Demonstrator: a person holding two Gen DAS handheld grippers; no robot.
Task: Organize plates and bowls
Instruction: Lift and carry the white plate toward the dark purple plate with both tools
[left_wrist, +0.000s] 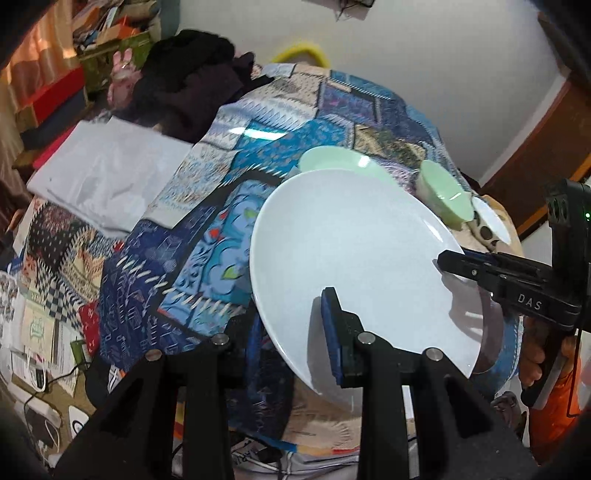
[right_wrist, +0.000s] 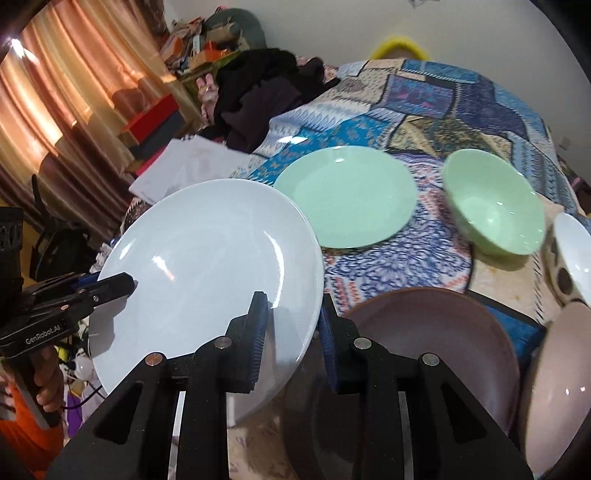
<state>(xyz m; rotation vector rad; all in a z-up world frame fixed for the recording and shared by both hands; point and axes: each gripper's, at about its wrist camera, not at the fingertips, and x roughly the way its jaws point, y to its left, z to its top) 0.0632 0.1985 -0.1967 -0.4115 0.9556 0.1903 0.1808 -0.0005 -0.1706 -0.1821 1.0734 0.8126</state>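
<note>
White plate (right_wrist: 207, 266) tilted, face up, L gripper (left_wrist: 291, 332) & R gripper (right_wrist: 293, 332) pinching opposite rims

A pale blue-white plate (right_wrist: 207, 266) is showing beside a mint green plate (right_wrist: 345, 195) and a mint green bowl (right_wrist: 493, 206) at two o'clock, all lying over a blue patchwork cloth (right_wrist: 424, 96), with a dull mauve-brown plate (right_wrist: 436, 332) sitting at five o'clock.

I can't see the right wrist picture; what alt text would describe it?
Two black claws, the right claw and the left claw, grip opposite edges of a white plate held tilted above a patterned cloth. Beyond lie a green plate and green bowl; a brown plate sits below.
</note>
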